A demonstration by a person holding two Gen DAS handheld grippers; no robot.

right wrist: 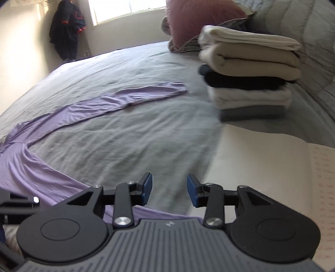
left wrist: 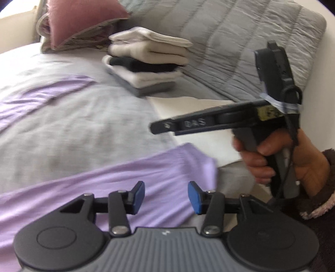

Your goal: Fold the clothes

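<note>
Lilac long-sleeved top lies spread on the bed, one sleeve stretched far, unfolded. A stack of folded clothes sits far right. Both grippers, left and right, hover above it, fingers wide, empty.

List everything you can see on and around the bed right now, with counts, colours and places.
long-sleeved top: one, lilac, spread flat across the sheet
folded clothes stack: one, cream, beige, black, white and grey layers, by the pillows
pillow: one, dusty pink, at the head
quilt: one, grey, behind the stack
notebook: one, white, open, near edge
dark garment: one, hanging beside the window
left gripper: open, over the top
right gripper: open
hand: one, holding the right gripper
</note>
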